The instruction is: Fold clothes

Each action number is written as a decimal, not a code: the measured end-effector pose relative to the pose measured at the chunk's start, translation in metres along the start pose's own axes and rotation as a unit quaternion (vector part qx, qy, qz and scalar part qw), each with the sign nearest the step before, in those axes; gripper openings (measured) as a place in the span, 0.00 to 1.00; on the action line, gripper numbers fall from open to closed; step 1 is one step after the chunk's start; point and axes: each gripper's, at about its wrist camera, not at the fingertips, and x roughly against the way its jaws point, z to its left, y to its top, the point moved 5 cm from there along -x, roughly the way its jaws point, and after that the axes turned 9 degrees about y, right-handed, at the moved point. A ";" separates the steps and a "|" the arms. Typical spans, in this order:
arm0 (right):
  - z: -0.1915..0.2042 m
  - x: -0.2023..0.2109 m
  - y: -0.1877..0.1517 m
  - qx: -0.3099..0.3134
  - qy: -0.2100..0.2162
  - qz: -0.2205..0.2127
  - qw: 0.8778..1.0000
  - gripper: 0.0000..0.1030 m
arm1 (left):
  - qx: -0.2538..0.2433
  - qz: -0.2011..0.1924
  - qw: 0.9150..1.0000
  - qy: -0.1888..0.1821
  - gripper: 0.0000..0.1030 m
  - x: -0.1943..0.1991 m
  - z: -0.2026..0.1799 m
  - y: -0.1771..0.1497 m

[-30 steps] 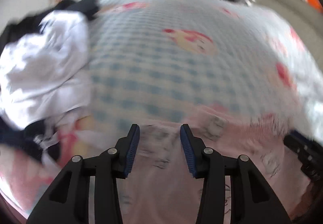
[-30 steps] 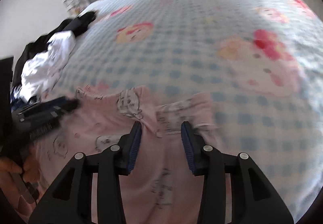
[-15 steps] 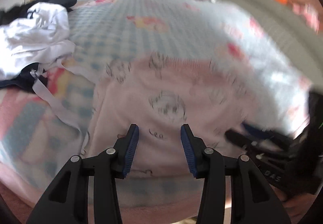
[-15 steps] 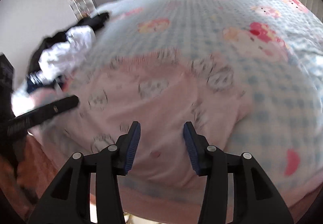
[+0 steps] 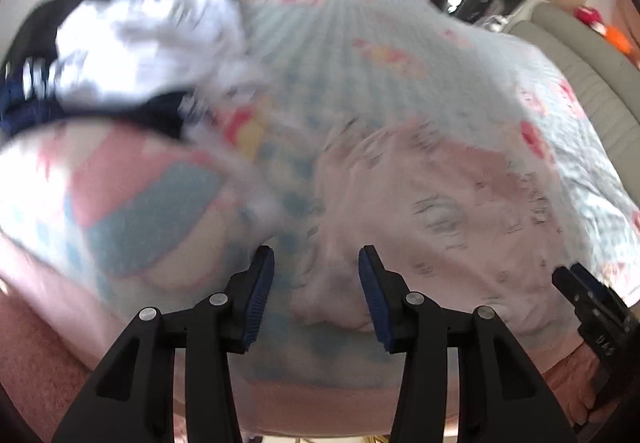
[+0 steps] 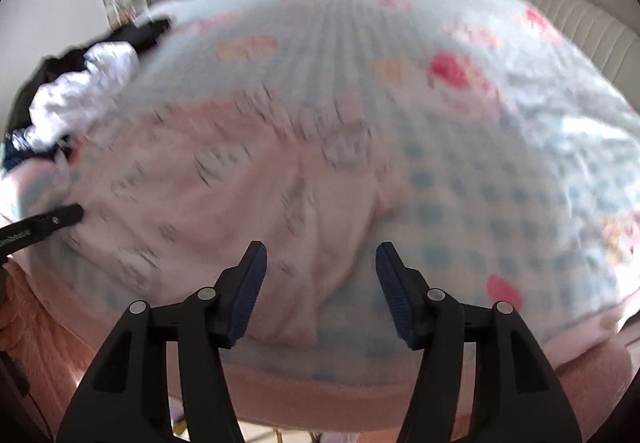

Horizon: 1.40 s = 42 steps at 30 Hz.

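A bed (image 6: 460, 147) fills both views, covered by a blue-and-white checked quilt (image 5: 360, 55) printed with pink and red cartoon figures, with a pink sheet edge along its near side. Near that front edge lies a pale pink garment (image 6: 248, 203) with dark sketch-like prints, spread fairly flat but rumpled, its lower right corner bunched into folds (both frames are motion-blurred, so the print cannot be read). Toward the left side of the bed sits a heap of other clothes (image 5: 132, 43), white cloth on top of dark navy and black pieces, well apart from the pink garment (image 5: 440, 219). The left gripper (image 5: 316, 295) hovers over the garment's lower left corner with its blue-padded fingers (image 5: 258, 295) spread wide and nothing between them. The right gripper (image 6: 318, 291) hovers above the bunched lower right corner, its fingers (image 6: 394, 295) likewise spread apart and empty. Each gripper's black tip shows at the edge of the other's view, beside the garment's outer edges. A beige padded headboard (image 6: 560, 7) curves along the bed's right side.
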 end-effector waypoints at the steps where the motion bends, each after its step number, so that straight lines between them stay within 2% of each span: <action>1: 0.007 0.000 0.002 -0.004 0.020 -0.005 1.000 0.57 | -0.019 -0.012 1.000 -0.010 0.45 0.005 -0.012 0.001; 3: 0.021 -0.001 0.006 -0.010 0.060 -0.010 0.998 0.57 | -0.040 -0.018 0.998 -0.036 0.46 0.009 -0.032 -0.001; 5: 0.030 -0.015 -0.004 0.029 0.040 0.015 0.999 0.57 | -0.059 -0.005 0.997 -0.051 0.47 0.003 -0.047 -0.007; 8: 0.043 -0.037 -0.021 0.092 0.002 0.056 0.994 0.54 | -0.099 0.016 0.995 -0.021 0.47 -0.014 -0.052 -0.019; 10: 0.033 -0.040 -0.029 0.105 -0.007 0.062 0.992 0.54 | -0.101 0.017 0.995 -0.010 0.48 -0.017 -0.043 -0.021; 12: 0.020 -0.036 -0.027 0.088 -0.009 0.060 0.994 0.54 | -0.088 0.015 0.996 -0.007 0.48 -0.015 -0.030 -0.019; 15: 0.000 -0.026 -0.024 0.065 -0.044 0.059 0.995 0.58 | -0.077 0.020 0.997 -0.016 0.48 -0.012 -0.023 -0.016; 18: -0.019 -0.018 -0.019 0.016 -0.042 0.045 0.998 0.58 | -0.070 0.029 0.997 -0.029 0.49 -0.008 -0.021 -0.014; 22: 0.005 -0.006 -0.009 0.032 -0.030 0.004 0.999 0.57 | -0.064 0.036 0.996 -0.043 0.55 -0.002 -0.019 -0.012; 24: 0.025 0.000 -0.010 0.072 -0.043 -0.013 0.996 0.57 | -0.100 0.017 0.994 -0.035 0.59 0.003 -0.035 -0.014; 26: 0.044 -0.001 -0.012 0.095 -0.024 -0.013 0.995 0.57 | -0.124 0.011 0.992 -0.031 0.61 0.005 -0.046 -0.017; 28: 0.054 -0.007 -0.019 0.091 0.005 0.002 0.996 0.56 | -0.149 0.004 0.989 -0.007 0.61 0.002 -0.049 -0.018; 29: 0.054 -0.014 -0.024 0.093 0.004 0.016 0.996 0.56 | -0.157 0.003 0.988 0.005 0.61 0.000 -0.049 -0.018; 32: 0.048 -0.030 -0.037 0.098 -0.010 0.053 0.994 0.56 | -0.140 0.025 0.989 0.040 0.63 -0.013 -0.029 -0.012; 35: 0.028 -0.029 -0.037 0.071 -0.020 0.058 0.996 0.56 | -0.079 0.046 0.995 0.029 0.63 -0.018 0.009 -0.008; 37: 0.013 -0.025 -0.034 0.052 -0.045 0.056 0.996 0.58 | -0.057 0.043 0.997 0.025 0.63 -0.015 0.027 -0.003; 42: -0.019 -0.014 -0.031 -0.006 -0.061 0.043 0.997 0.59 | -0.047 0.012 0.998 0.049 0.62 -0.002 0.037 0.005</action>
